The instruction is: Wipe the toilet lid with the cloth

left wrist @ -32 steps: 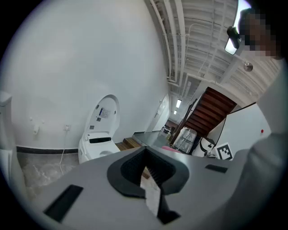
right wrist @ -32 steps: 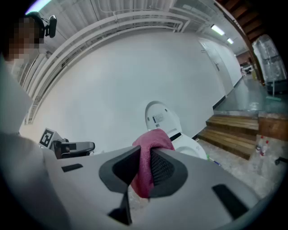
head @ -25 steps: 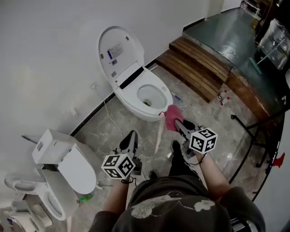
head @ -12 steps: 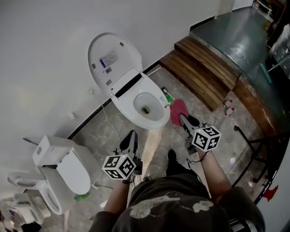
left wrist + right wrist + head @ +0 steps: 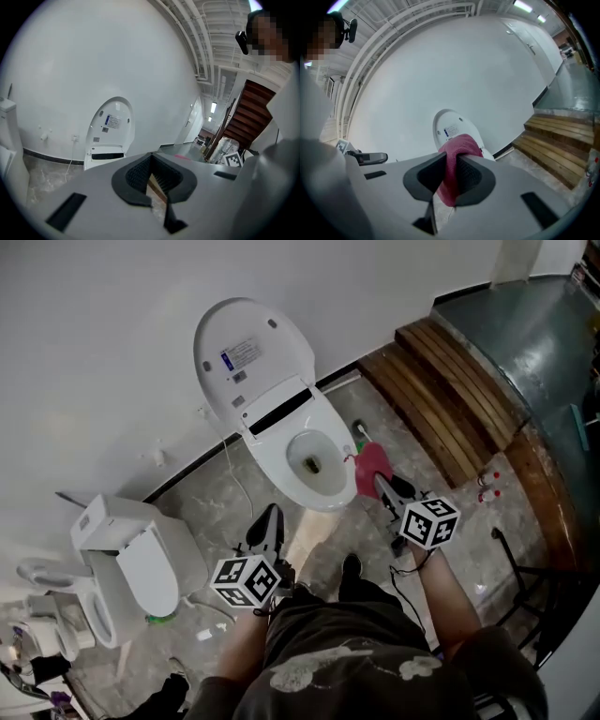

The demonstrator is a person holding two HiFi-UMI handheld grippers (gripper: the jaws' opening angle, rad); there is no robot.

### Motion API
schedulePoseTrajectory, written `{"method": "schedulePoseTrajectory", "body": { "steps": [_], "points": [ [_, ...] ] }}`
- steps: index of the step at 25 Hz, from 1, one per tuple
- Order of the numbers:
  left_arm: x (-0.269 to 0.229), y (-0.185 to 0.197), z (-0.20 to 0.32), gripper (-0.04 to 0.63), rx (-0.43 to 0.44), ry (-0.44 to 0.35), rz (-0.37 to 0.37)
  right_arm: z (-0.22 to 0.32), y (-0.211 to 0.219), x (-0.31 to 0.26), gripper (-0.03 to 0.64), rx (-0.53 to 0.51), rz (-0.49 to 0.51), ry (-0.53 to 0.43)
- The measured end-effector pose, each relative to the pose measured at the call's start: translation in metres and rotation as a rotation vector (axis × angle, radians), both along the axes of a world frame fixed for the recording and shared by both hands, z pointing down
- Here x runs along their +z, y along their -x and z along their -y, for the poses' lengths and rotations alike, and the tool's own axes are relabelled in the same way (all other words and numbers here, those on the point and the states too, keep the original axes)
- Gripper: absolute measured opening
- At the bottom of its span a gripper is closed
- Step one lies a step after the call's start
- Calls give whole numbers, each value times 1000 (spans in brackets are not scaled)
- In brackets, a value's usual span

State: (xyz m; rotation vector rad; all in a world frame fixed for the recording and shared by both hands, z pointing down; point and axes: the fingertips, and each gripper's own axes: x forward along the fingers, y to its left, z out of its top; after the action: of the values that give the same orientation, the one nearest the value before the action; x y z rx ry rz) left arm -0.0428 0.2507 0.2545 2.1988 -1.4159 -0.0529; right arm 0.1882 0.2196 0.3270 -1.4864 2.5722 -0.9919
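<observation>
At the foot of a toilet [image 5: 281,454], a person held a gripper in each hand.
The right gripper [image 5: 382,488] had its jaws clamped on the pink cloth [image 5: 372,465], just beside the toilet's rim. The left gripper [image 5: 267,524] was closed on nothing. The toilet lid [image 5: 246,352] stood raised against the white wall [image 5: 103,343], apart from the cloth.

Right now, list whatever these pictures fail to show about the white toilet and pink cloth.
- Print on the label of the raised white plastic toilet lid: too small in every view.
- Pink fabric cloth's lower end: right gripper view, behind the right gripper's jaws, shut on it.
- White toilet bowl: left gripper view, blocked by the left gripper's own body.
</observation>
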Motion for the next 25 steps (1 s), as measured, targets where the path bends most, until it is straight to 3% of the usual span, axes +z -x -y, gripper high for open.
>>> {"method": "schedulePoseTrajectory", "body": {
  "steps": [11, 25],
  "points": [
    [12, 25, 39, 6, -72, 13, -21, 44, 45, 8, 49, -102, -10, 24],
    [6, 55, 189, 6, -58, -34, -61, 175, 84, -22, 49, -121, -71, -23]
  ]
}}
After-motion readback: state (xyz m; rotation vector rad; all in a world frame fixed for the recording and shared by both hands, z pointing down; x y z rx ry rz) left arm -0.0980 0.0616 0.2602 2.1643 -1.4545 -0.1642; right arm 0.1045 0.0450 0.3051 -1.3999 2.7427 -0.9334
